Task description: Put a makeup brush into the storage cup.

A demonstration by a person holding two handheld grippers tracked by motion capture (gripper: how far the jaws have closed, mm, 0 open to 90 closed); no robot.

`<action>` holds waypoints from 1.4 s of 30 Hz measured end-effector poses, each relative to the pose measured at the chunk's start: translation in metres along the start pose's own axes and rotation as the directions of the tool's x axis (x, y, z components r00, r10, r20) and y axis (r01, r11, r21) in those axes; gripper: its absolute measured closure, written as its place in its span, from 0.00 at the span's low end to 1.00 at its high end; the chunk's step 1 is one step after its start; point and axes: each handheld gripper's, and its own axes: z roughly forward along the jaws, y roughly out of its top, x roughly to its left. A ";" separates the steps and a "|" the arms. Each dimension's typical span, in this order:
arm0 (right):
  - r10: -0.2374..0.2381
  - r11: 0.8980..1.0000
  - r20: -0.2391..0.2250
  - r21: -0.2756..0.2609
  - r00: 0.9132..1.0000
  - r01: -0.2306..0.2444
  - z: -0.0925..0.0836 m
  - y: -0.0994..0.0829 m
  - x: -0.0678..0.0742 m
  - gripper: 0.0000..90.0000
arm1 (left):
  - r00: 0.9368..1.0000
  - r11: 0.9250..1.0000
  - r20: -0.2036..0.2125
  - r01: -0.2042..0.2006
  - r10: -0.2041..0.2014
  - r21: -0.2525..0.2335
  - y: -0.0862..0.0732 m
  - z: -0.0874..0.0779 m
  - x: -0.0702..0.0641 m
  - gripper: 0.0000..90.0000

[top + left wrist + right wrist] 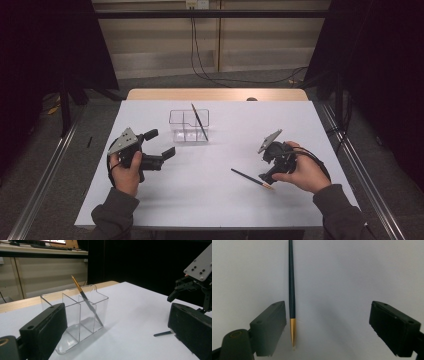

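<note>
Right gripper (328,332) hangs over the loose brush (292,295) lying flat on the near-right table (200,200), jaws wide with nothing gripped, and since the brush sits hard against one jaw, closing could just nudge it aside.

A lab or recording studio: black curtains (60,45) hang on both sides, metal rails (42,180) run along the grey floor, and cables (210,75) trail down a plain panelled wall (160,45). A white-covered bench (200,200) stands alone in the middle, with monitors on a desk (37,251) behind.
</note>
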 end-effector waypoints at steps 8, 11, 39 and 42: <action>-0.006 1.000 -0.017 0.003 1.000 0.006 0.002 -0.001 0.001 0.20 | 1.000 1.000 0.009 -0.005 0.005 0.006 0.000 0.000 0.000 0.02; -0.017 1.000 -0.028 0.008 0.999 0.018 0.003 -0.002 0.002 0.24 | 1.000 1.000 0.006 -0.003 0.003 0.007 0.000 0.000 0.001 0.02; -0.004 0.994 -0.135 0.105 0.991 0.018 0.019 -0.011 0.010 0.52 | 1.000 1.000 -0.003 -0.010 0.011 0.013 0.001 0.000 0.000 0.02; -0.001 0.993 -0.142 0.113 0.990 0.017 0.020 -0.012 0.010 0.55 | 1.000 1.000 0.008 -0.009 0.009 0.016 0.001 0.001 0.000 0.02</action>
